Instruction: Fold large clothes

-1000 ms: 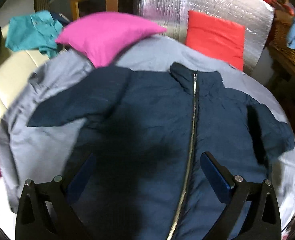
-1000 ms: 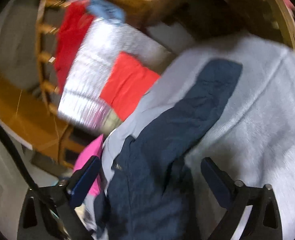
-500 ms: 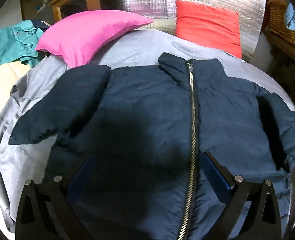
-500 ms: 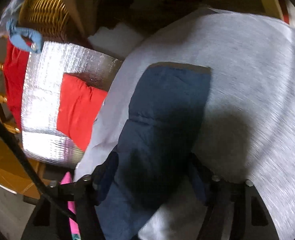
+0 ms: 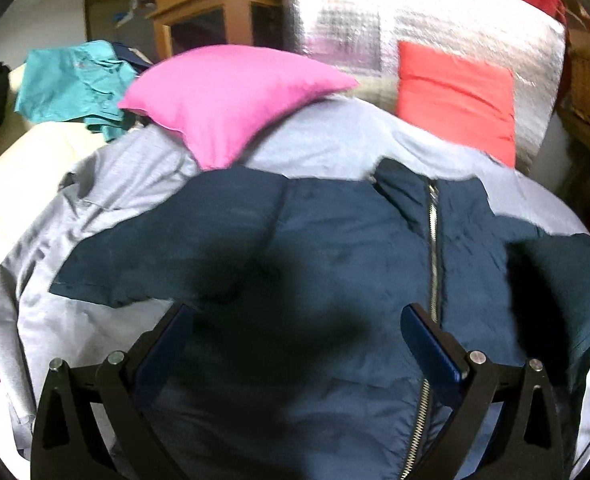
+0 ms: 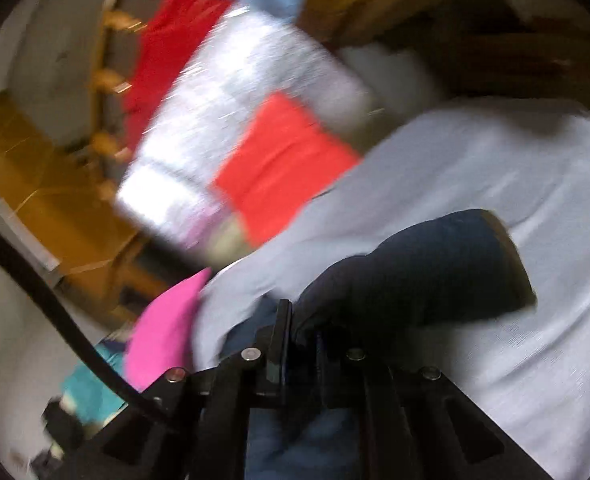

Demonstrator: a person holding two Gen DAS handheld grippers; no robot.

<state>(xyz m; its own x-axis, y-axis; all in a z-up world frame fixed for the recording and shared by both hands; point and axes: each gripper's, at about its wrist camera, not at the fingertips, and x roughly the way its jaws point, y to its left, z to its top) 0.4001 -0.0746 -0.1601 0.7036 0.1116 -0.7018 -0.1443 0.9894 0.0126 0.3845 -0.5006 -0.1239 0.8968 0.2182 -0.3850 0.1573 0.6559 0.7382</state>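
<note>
A navy zip-up jacket (image 5: pixel 335 264) lies front-up on a grey sheet (image 5: pixel 107 184), its silver zipper (image 5: pixel 433 248) running down the middle. Its left sleeve (image 5: pixel 143 260) spreads out over the sheet. My left gripper (image 5: pixel 295 340) hovers open over the jacket's lower front with nothing between its fingers. In the right wrist view my right gripper (image 6: pixel 301 328) is shut on the jacket's right sleeve (image 6: pixel 423 272), which is lifted off the sheet (image 6: pixel 515 168); the cuff end sticks out past the jaws. That view is motion-blurred.
A pink pillow (image 5: pixel 231 96) and a red cushion (image 5: pixel 455 92) lie at the far edge of the bed, against a silver foil panel (image 5: pixel 395 20). Teal clothing (image 5: pixel 71 84) is piled at the far left. A wooden cabinet (image 5: pixel 215 12) stands behind; wicker furniture (image 5: pixel 587 80) sits at the right.
My right gripper closed on the right sleeve and raised it off the sheet while rolling. My left gripper, still open, shifted sideways over the jacket's front.
</note>
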